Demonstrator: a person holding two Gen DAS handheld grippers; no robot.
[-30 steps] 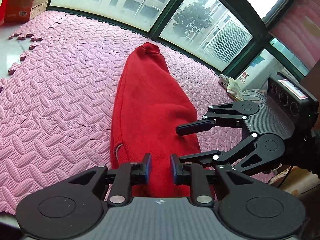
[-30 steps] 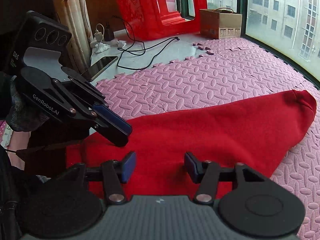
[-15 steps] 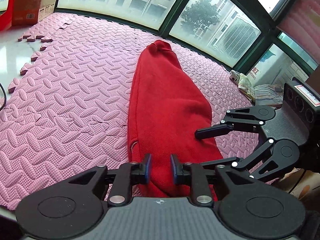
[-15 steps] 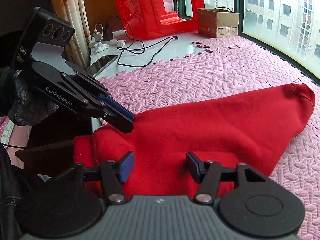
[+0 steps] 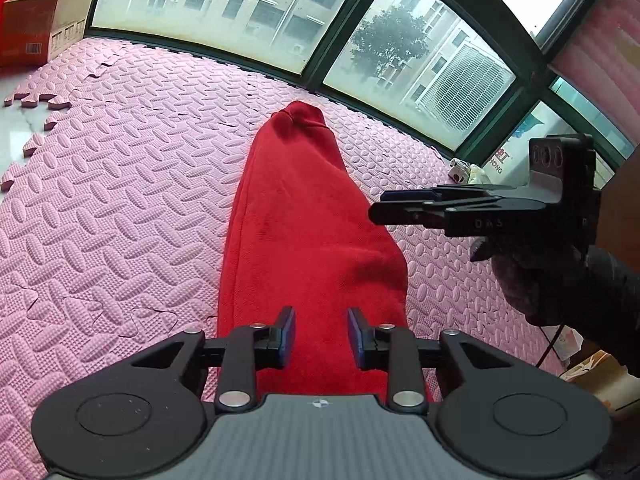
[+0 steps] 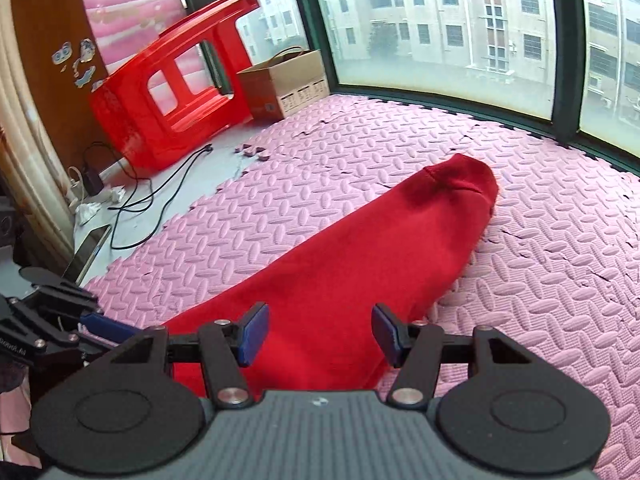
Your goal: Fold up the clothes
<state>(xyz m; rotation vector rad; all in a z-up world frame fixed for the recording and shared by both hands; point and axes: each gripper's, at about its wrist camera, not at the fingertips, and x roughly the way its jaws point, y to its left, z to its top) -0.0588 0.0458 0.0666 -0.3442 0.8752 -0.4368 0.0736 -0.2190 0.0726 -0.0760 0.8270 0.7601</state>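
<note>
The pink foam mat (image 6: 540, 280) lies bare on both long sides of the red garment (image 6: 360, 264), leaving room to pass. Beyond the mat's far corner, a tipped red stool (image 6: 168, 92), a cardboard box (image 6: 284, 80) and loose black cables (image 6: 152, 192) block the floor.

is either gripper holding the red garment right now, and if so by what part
Nothing is held. The left gripper has just been opening, its pads clear of the red garment beneath. The right gripper is open too, above the cloth.
</note>
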